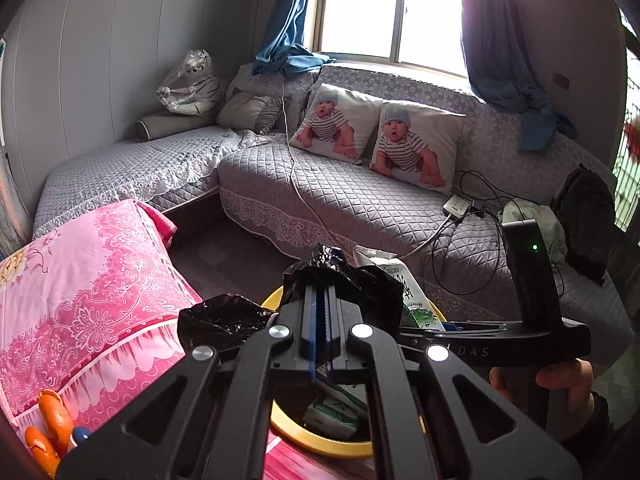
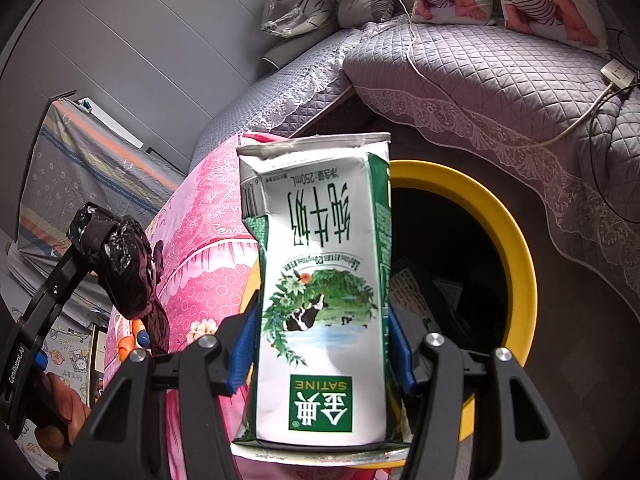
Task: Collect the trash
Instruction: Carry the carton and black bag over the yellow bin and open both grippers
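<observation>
Quilted grey covers are spread over an L-shaped sofa (image 1: 352, 196) under a bright window with blue curtains (image 1: 288, 20). Two printed cushions (image 1: 376, 136) are propped against the sofa back, and a plush tiger in clear plastic (image 1: 192, 84) is set in the corner. A white power strip (image 2: 618, 72) with its cables is laid on the seat. Pink flowered fabric (image 1: 92, 280) is seen at the near left, just beside a yellow-rimmed bin (image 2: 500, 208) with a dark inside, in which some packaging is already lying.

A white and green milk carton (image 2: 324, 292) is clamped upside down between the blue fingers of the right gripper (image 2: 320, 352); it is held in front of the bin's rim, and the bin's opening is seen just behind it. A crumpled black plastic bag (image 1: 340, 276) is pinched by the left gripper (image 1: 320, 312), whose fingers are pressed fully together on it. In the right wrist view this bag (image 2: 124, 268) is seen hanging over the pink fabric, apart from the bin. A hand (image 1: 560, 388) is wrapped around the right gripper's handle.
</observation>
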### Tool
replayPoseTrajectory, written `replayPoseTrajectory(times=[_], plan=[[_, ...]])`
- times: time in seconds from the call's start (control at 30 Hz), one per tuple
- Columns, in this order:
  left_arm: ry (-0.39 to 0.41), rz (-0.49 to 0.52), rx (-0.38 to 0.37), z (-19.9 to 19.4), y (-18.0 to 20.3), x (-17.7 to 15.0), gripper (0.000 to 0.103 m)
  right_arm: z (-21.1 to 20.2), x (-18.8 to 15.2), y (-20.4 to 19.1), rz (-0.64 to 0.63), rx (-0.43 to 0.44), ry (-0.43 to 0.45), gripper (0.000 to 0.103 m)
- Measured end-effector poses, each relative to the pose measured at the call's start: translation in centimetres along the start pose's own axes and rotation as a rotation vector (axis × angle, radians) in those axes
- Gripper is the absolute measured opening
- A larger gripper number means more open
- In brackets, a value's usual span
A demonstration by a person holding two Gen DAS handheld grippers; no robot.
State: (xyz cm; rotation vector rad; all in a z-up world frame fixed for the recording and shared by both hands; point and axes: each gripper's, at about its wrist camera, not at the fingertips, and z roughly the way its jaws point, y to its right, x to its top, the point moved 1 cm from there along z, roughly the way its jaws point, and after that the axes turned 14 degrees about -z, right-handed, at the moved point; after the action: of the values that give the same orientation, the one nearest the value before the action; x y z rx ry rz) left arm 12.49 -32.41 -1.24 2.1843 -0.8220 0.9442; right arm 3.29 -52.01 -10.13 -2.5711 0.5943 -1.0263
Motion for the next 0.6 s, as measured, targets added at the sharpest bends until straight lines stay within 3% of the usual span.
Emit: replayPoseTrajectory(times=[0.33,0.4,0.43,0.5,0.53,0.57,0.6], plan=[[-0.1,-0.091,-0.033,5.2,-1.8,0.2,0.003,1.3,0.3,1.4,0.05,-0.015,-0.04,0.054],[-0.107,-0.108,-0.034,5.3,-2.2,0.2,0.004,1.1,0.2,1.6,0.065,-0.018,-0.043,0.056],[-0.11,-0.113,-0.03,5.4,-2.4,0.2,0.006,0.9,0.2,1.7,0.071,-0.022,-0.039,0.062],[-0.107,-0.137,-0.028,5.3,-2.9,0.3,0.039,0.4,0.1,2.2,0.09,-0.029,-0.021,0.073],[-0.086,-0.153,-0.02,5.0,-3.2,0.3,0.082,0.1,0.1,2.4,0.095,-0.033,-0.015,0.075],[-0.041,-0.167,-0.012,4.3,-3.5,0.3,0.091,-0.2,0.1,2.6,0.102,-0.039,-0.01,0.075],[-0.021,-0.16,-0.007,4.0,-3.6,0.4,0.091,-0.5,0.1,2.7,0.11,-0.042,-0.004,0.075]])
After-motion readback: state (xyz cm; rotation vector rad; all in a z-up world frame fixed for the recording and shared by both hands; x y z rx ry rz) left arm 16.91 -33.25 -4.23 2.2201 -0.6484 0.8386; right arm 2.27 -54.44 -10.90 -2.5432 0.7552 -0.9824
